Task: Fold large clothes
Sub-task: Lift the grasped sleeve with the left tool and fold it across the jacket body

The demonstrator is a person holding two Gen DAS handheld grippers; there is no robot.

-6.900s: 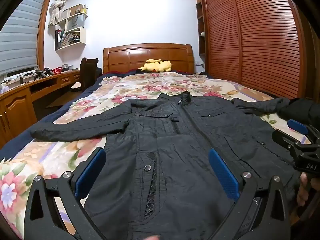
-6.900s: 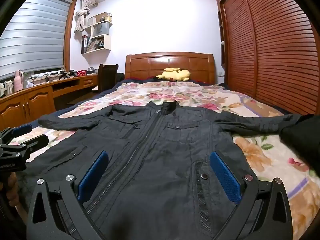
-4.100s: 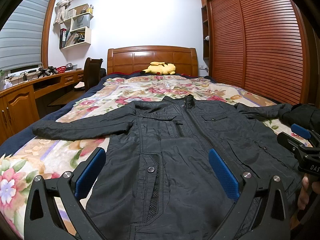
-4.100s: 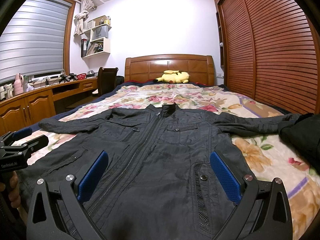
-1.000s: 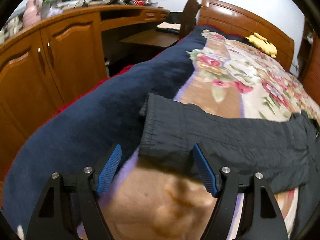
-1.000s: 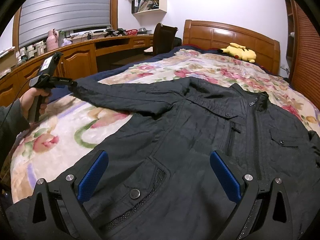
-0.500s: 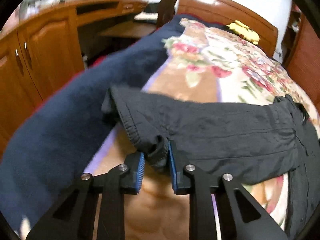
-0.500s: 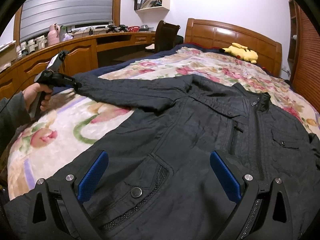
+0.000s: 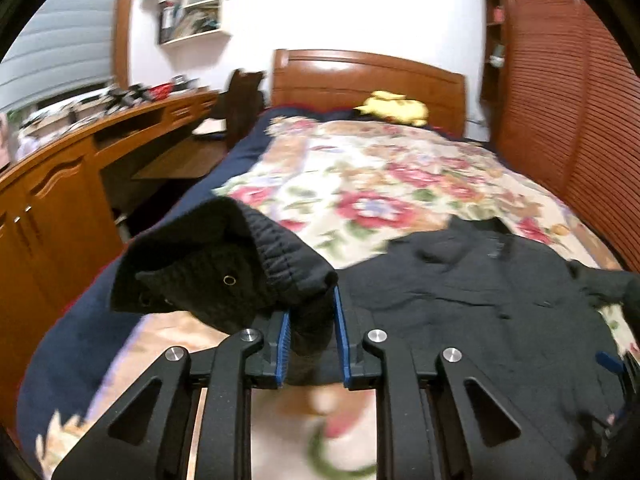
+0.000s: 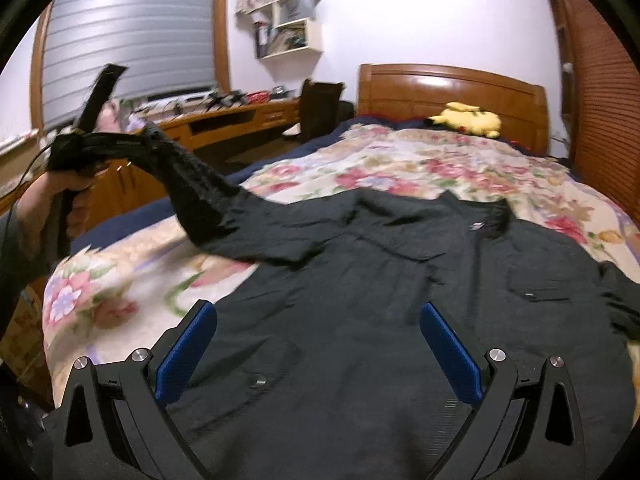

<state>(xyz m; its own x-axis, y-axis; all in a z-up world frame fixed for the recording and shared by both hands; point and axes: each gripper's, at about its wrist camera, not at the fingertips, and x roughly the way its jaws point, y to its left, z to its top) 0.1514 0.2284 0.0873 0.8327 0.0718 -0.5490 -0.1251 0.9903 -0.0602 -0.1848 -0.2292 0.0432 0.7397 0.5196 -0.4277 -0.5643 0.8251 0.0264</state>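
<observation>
Where it lay flat before, jacket sleeve [image 9: 224, 276] now hangs from left tongs [image 9: 308, 336].

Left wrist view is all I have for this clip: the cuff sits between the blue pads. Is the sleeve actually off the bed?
Observer: Yes. In the right wrist view the sleeve rises from the floral blanket up to the left hand-held gripper.
Operator: And the right hand-held gripper?
Observer: The right hand-held gripper is open, empty, over the jacket front.
Operator: Who holds the left one?
Observer: A bare hand grips its handle, at the bed's desk side.
</observation>
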